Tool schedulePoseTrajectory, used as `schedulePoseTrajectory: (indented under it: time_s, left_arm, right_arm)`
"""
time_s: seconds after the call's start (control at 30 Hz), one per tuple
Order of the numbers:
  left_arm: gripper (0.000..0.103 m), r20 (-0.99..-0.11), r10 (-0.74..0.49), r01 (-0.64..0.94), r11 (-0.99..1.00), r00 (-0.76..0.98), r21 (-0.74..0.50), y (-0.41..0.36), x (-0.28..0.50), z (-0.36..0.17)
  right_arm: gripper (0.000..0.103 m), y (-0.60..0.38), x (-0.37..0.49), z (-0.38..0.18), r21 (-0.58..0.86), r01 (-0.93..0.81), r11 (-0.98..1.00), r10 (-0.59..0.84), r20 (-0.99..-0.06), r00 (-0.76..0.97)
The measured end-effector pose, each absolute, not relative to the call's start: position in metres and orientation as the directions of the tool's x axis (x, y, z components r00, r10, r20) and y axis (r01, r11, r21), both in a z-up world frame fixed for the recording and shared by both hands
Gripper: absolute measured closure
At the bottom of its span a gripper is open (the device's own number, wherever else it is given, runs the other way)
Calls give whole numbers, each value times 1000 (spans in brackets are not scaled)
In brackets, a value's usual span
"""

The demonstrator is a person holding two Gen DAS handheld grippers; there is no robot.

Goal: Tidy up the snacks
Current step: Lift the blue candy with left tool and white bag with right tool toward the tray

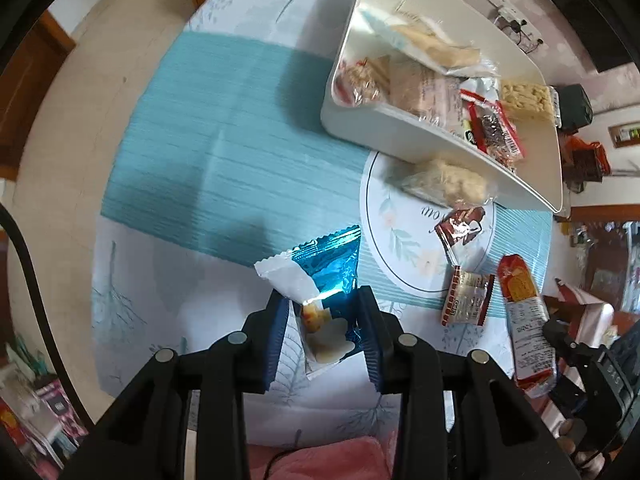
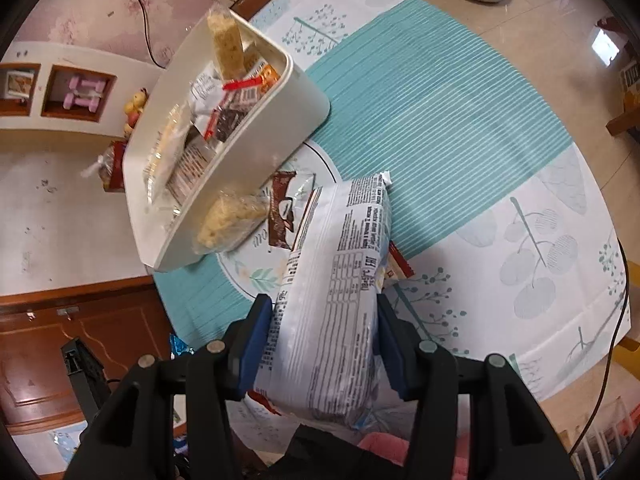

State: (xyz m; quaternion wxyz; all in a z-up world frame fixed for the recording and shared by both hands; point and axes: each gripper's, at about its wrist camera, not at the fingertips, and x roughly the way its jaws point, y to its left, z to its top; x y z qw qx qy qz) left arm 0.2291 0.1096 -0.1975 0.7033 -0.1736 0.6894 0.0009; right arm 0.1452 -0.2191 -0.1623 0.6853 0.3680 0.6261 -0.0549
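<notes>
Snacks fill both claws above the desk (image 1: pixel 192 168). The left claw (image 1: pixel 324 336) pinches a blue-and-white wrapper (image 1: pixel 320 280) between its blue pads, the packet's crimped end sticking out ahead of the fingertips. Ahead and to the right of it sits the white bin (image 1: pixel 400 128), already loaded with wrapped bars and rice cakes. Between that claw and the bin a clear-wrapped rice cake (image 1: pixel 448 182) leans against the bin's wall, with a brown packet (image 1: pixel 460 228) and a red-and-white packet (image 1: pixel 468 296) lying nearer.

The right claw (image 2: pixel 324 340) grips a long white pack (image 2: pixel 336 292) printed with small text, both pads pressed on its sides and its far end reaching toward the bin (image 2: pixel 304 92), which stands ahead and to the left.
</notes>
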Motion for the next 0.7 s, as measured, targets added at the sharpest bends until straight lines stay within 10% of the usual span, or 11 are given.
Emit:
schedulePoseTrajectory:
  time_s: [0.7]
  left_arm:
    - [70,-950,-204,-82,970,235,-228,98,282,-112]
  right_arm:
    - [52,-224,160,-80,499,405,766,310,-839,448]
